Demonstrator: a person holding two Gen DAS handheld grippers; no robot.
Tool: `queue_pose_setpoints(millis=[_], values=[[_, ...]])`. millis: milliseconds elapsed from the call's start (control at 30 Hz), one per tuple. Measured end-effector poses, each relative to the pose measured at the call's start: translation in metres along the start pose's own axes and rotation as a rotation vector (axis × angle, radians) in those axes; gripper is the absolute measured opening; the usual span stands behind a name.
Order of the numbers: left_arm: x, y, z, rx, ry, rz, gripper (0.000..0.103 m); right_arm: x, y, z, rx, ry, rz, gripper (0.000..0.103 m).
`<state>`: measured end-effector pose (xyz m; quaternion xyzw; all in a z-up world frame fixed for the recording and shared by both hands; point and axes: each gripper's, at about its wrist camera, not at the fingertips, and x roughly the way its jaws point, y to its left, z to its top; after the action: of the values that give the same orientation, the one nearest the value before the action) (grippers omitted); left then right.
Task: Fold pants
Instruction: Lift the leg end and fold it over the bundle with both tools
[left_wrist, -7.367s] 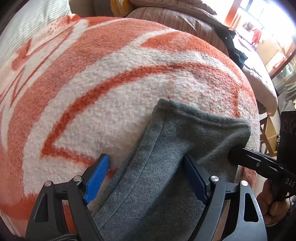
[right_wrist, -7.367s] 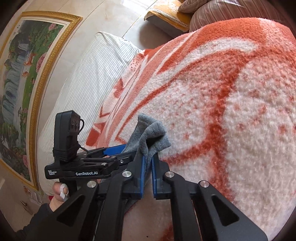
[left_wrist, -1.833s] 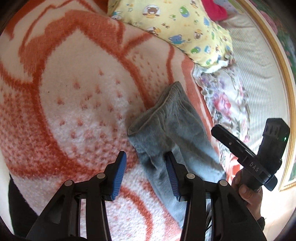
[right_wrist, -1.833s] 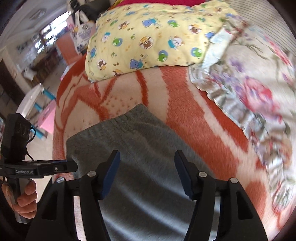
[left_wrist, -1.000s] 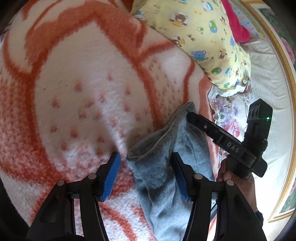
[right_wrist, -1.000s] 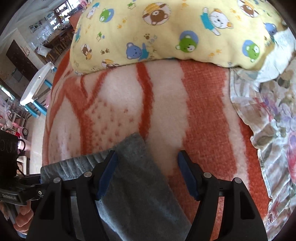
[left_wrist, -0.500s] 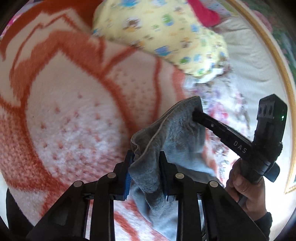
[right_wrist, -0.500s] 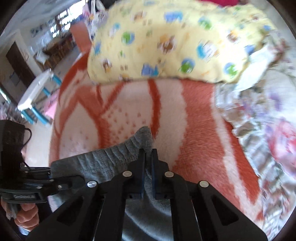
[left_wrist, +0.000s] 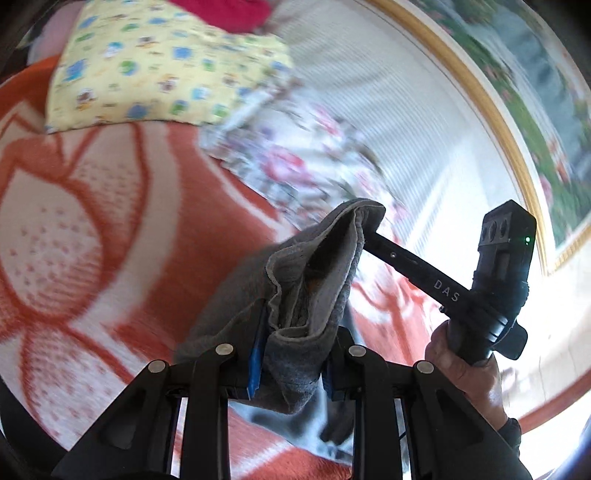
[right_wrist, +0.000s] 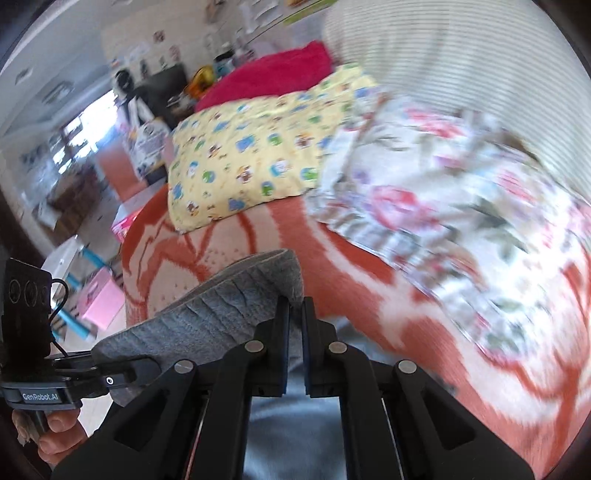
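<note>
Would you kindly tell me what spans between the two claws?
The grey pants' bunched edge runs from the left claw to the right claw, clearest in the right wrist view.

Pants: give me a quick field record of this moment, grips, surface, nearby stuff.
item: grey pants
left gripper: shut on a thick bunched edge of the pants
right gripper: shut on the other end of that edge
pants state: held edge raised off the blanket, stretched between both grippers
surface: orange-and-white blanket
nearby: yellow cartoon-print pillow; floral cloth
image quality: background motion-blurred
</note>
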<state>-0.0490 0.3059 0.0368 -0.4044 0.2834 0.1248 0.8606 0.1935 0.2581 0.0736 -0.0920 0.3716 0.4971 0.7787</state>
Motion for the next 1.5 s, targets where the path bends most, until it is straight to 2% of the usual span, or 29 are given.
queue_pose_setpoints(millis=[267,667,967,1233,1367,1500], values=[[0.018,-0.061,-0.045,0.149,0.093,-0.048,0.025,-0.075,-0.040,-0.060,0.136,-0.082,-0.073,0.007],[0.056,-0.145,-0.131,0.361,0.273,-0.088,0.024,-0.161,-0.090,-0.150,0.321,-0.191,-0.139,0.007],[0.084,-0.198,-0.193,0.495,0.367,-0.122,0.023,-0.216,-0.129,-0.224,0.465,-0.247,-0.199,0.007],[0.109,-0.229,-0.235,0.580,0.423,-0.114,0.023,-0.234,-0.163,-0.274,0.578,-0.274,-0.219,0.007],[0.122,-0.227,-0.245,0.592,0.448,-0.094,0.023,-0.222,-0.174,-0.293,0.624,-0.253,-0.230,0.007],[0.128,-0.222,-0.246,0.600,0.457,-0.104,0.024,-0.214,-0.182,-0.307,0.671,-0.266,-0.226,0.006]])
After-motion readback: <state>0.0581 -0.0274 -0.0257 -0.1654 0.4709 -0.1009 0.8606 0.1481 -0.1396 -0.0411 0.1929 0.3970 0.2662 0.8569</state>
